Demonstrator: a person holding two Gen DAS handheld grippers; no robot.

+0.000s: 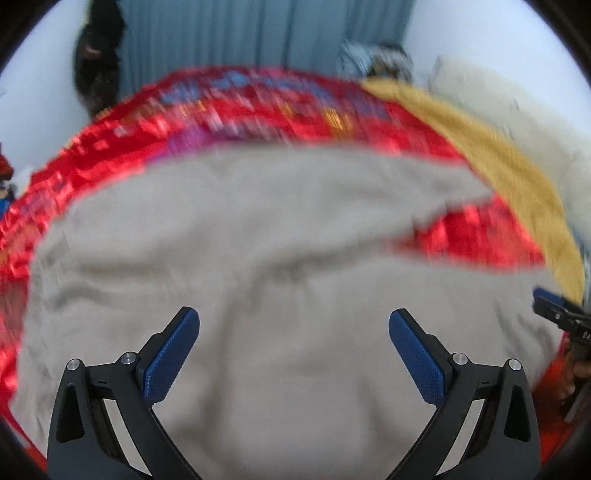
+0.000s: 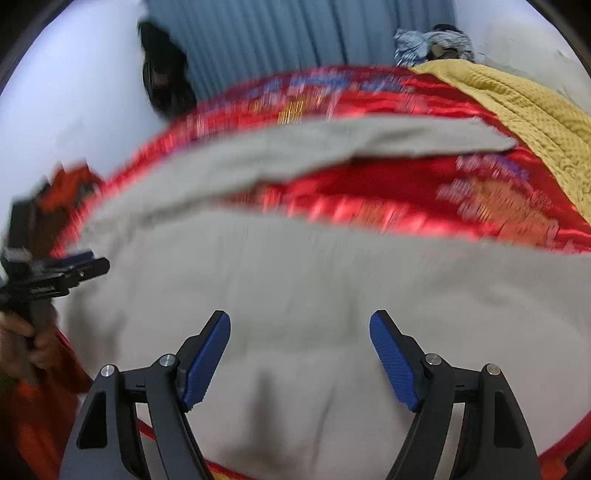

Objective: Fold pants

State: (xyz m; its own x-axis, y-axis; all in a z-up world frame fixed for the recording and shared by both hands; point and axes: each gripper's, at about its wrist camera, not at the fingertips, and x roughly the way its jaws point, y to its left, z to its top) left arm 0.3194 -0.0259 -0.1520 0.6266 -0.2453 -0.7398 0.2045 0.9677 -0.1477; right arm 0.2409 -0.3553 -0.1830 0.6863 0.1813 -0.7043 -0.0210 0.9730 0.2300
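Observation:
Beige pants (image 1: 240, 240) lie spread on a red patterned bedspread (image 1: 258, 107), with their two legs running away to the right and a red gap between them (image 1: 476, 232). My left gripper (image 1: 293, 321) is open and empty, hovering over the wide near part of the pants. My right gripper (image 2: 300, 323) is open and empty over the same near part of the pants (image 2: 295, 266). The right gripper shows at the right edge of the left wrist view (image 1: 554, 306). The left gripper shows at the left edge of the right wrist view (image 2: 74, 264). Both views are motion-blurred.
A yellow knitted blanket (image 2: 524, 107) lies along the bed's right side, next to a cream pillow (image 1: 491, 99). A blue curtain (image 1: 258, 33) hangs behind the bed. A dark bag (image 1: 98, 55) hangs at the left wall. Striped cloth (image 2: 432, 42) lies at the back.

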